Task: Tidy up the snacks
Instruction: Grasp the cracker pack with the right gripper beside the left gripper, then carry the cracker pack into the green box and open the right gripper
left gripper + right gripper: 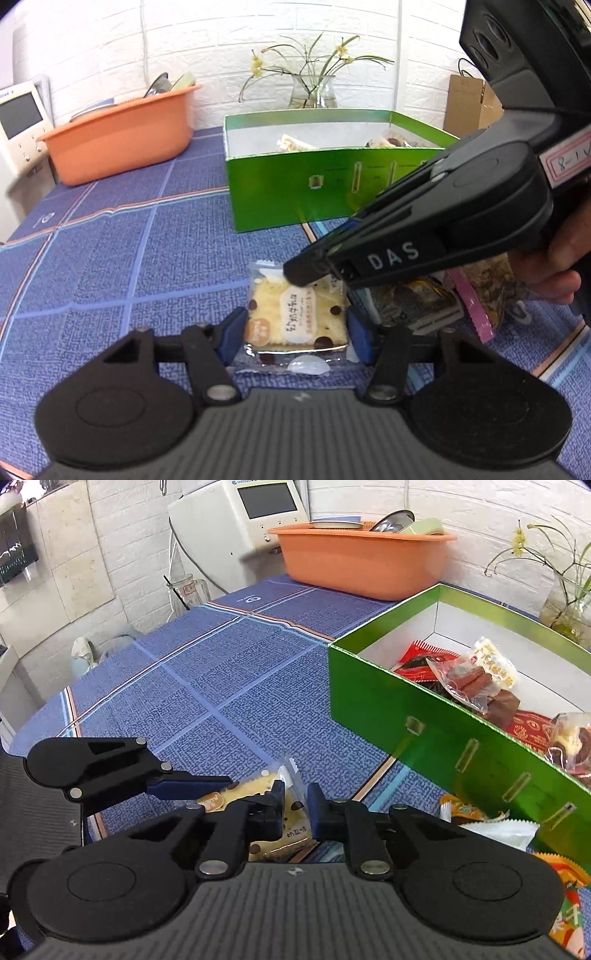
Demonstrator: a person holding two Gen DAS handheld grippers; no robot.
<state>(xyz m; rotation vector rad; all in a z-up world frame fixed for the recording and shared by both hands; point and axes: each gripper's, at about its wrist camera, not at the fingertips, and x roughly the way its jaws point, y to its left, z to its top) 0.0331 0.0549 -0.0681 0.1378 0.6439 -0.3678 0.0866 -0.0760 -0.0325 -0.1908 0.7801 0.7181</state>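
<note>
Left gripper [297, 334] fingers bracket the cracker packet [295, 319], touching its sides; right gripper [295, 805] fingers pinch its wrapper edge, on the desk [129, 258].

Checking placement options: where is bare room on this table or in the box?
Bare cloth spans between the orange basin, the green box and the cracker packet. The box's near-left corner is bare. Crowded: loose packets right of the cracker.
</note>
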